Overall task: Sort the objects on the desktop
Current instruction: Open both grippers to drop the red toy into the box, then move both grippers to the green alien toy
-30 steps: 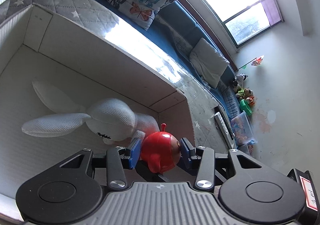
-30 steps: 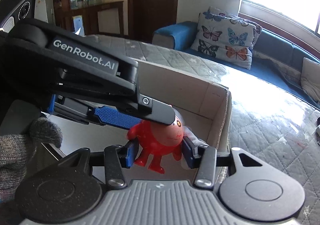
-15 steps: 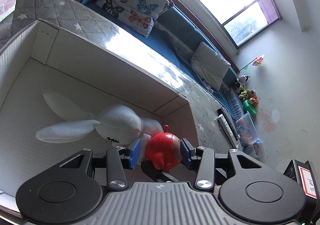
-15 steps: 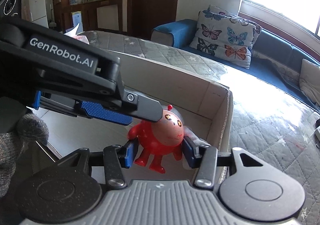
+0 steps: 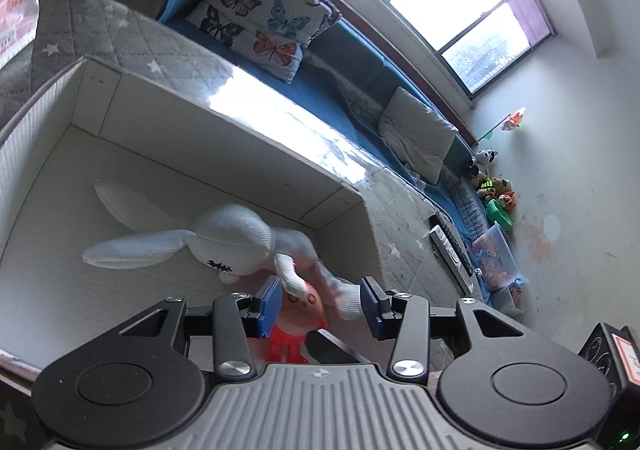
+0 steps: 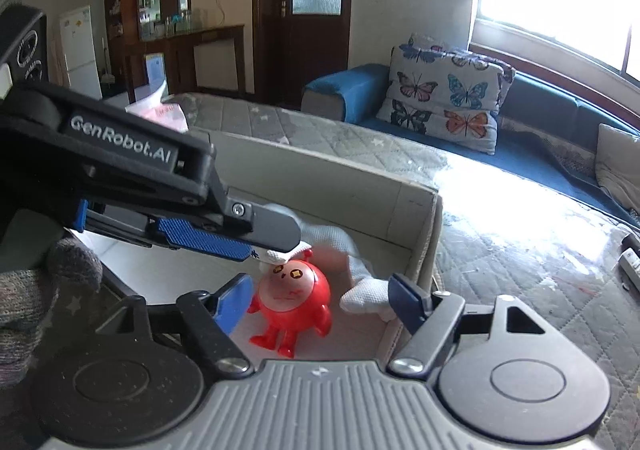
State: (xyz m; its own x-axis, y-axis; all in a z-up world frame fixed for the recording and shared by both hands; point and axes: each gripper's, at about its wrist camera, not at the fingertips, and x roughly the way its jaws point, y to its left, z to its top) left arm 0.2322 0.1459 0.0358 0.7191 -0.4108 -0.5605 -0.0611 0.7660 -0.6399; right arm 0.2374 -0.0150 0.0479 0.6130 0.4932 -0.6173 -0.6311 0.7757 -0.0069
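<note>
Far left, in the right wrist view, a grey-gloved hand [image 6: 28, 290] behind the left tool [image 6: 224, 246], reaching in over the box [image 6: 320, 177] on the quilted worktop [image 6: 520, 250]. In the left wrist view, left tool [image 5: 320, 304] spread wide, blue pads [image 5: 269, 304] clear of everything, gripping nothing. Inside the box, white rabbit [image 5: 224, 236] lying with ears toward the left wall, one arm draped on top of the red toy [image 5: 298, 316]. Red toy [image 6: 292, 300] standing upright on the box floor near the right-hand corner, face toward the right wrist camera, rabbit's paw touching its head. Right tool [image 6: 320, 302] also wide open, empty, left pad just beside the toy, right pad near the rabbit's other limb; contact there unclear. Further right, beyond the box wall, bare quilted worktop in glare, then a blue sofa [image 6: 560, 153] with a butterfly cushion [image 6: 444, 93] under the window.
</note>
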